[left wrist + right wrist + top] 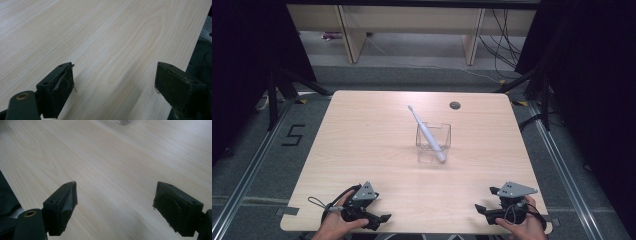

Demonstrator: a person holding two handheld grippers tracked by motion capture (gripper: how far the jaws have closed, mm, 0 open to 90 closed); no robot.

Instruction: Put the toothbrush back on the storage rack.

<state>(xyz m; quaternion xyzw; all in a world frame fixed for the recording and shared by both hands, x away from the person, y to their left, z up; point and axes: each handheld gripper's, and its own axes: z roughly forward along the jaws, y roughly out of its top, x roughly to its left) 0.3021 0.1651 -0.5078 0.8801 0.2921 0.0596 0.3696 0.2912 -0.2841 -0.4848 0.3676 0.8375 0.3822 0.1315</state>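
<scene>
A clear square glass cup (pixel 433 143) stands near the middle of the light wooden table (pixel 362 130). A white electric toothbrush (pixel 426 132) leans in it, head pointing up and to the far left. My left gripper (pixel 383 220) rests at the table's near left edge, held by a hand, jaws wide apart with bare wood between them (pixel 115 82). My right gripper (pixel 481 210) rests at the near right edge, also open over bare wood (pixel 115 200). The cup's base (pixel 124 121) peeks in at the top of the right gripper view.
A round cable hole (pixel 455 105) sits near the table's far edge. Black curtains hang at both sides. Wooden furniture legs (pixel 351 35) and cables (pixel 502 45) lie on the floor beyond the table. A floor marking "5" (pixel 293 135) lies left of the table.
</scene>
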